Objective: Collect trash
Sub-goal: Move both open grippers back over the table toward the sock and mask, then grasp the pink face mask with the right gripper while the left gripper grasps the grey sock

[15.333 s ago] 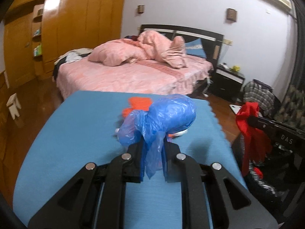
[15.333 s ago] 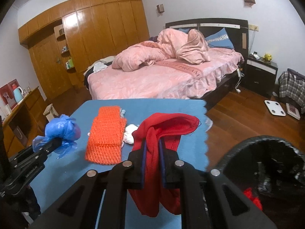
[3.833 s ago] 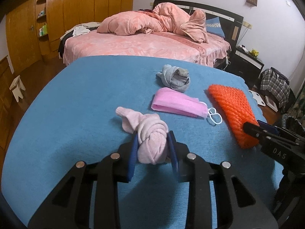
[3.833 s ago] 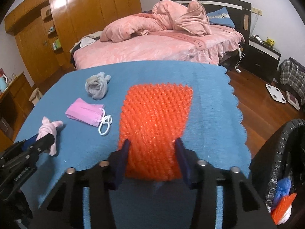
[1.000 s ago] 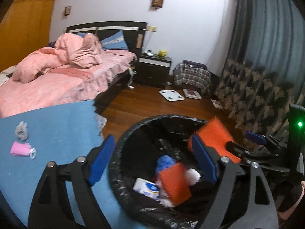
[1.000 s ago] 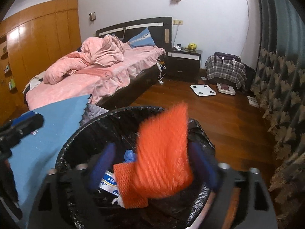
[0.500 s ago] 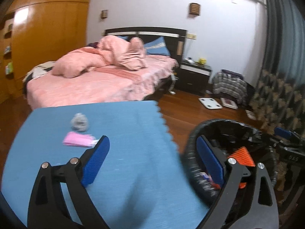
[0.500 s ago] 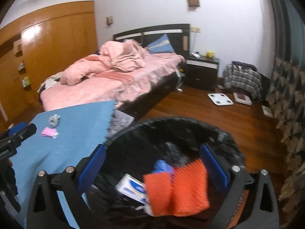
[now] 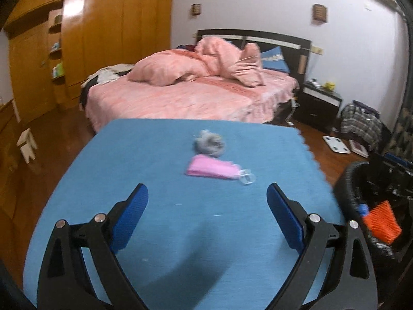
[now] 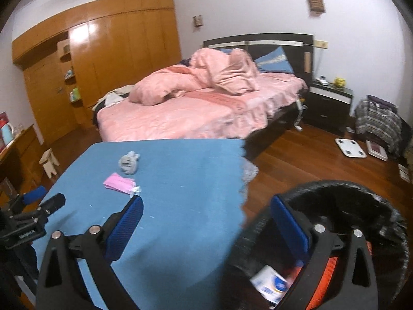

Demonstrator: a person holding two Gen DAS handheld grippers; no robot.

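The blue cloth-covered tabletop (image 9: 160,232) carries two remaining pieces of trash near its far middle, and the black bag-lined round trash bin (image 10: 361,196) beside its right edge already holds an orange knitted pad (image 9: 383,222) and a white printed packet (image 10: 269,283). The left hand-held gripper (image 9: 207,199) and the right hand-held gripper (image 10: 206,208) both stand wide and empty, the right one's jaws having just been opening with nothing between them. Left to collect, by my judgement: the flat pink face mask (image 9: 213,170) and, touching it on the far side, the crumpled grey sock ball (image 9: 209,143).

A lived-in home bedroom — a bed (image 9: 196,100) with rumpled pink bedding and a dark headboard (image 10: 258,42), a built-in wooden wardrobe (image 10: 103,59), a nightstand (image 10: 327,103) and a bathroom scale (image 10: 350,147) on the wood floor (image 10: 304,160).
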